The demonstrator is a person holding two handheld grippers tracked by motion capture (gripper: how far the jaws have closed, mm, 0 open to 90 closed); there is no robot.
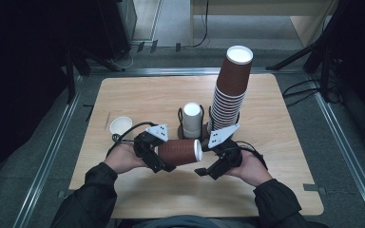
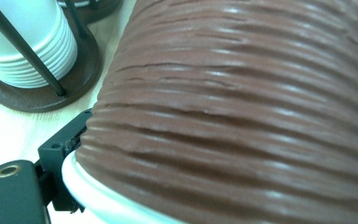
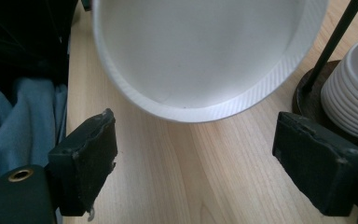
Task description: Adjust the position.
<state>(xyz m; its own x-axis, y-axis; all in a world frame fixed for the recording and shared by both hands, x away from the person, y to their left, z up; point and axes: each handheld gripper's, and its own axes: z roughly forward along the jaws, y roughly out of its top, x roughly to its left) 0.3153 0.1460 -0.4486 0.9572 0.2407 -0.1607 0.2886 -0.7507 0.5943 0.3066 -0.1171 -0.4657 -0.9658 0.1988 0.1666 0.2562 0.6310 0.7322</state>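
Note:
A brown ribbed paper cup [image 1: 179,152] lies on its side above the table's near middle, white mouth toward the right. My left gripper [image 1: 164,159] is shut on its base end. In the left gripper view the ribbed wall [image 2: 242,112] looms very close, with one black jaw against it at lower left. My right gripper [image 1: 204,168] sits just right of the cup's mouth and stands open. In the right gripper view the cup's white rim and inside [image 3: 200,60] hang just beyond the gap of the right gripper [image 3: 196,154], touching neither jaw.
A tall stack of brown cups [image 1: 230,90] rises from a rack at the back right. A short stack of white cups [image 1: 191,118] [image 2: 23,46] [image 3: 354,88] stands in a dark wire holder beside it. A lone small white cup [image 1: 120,125] sits at the left.

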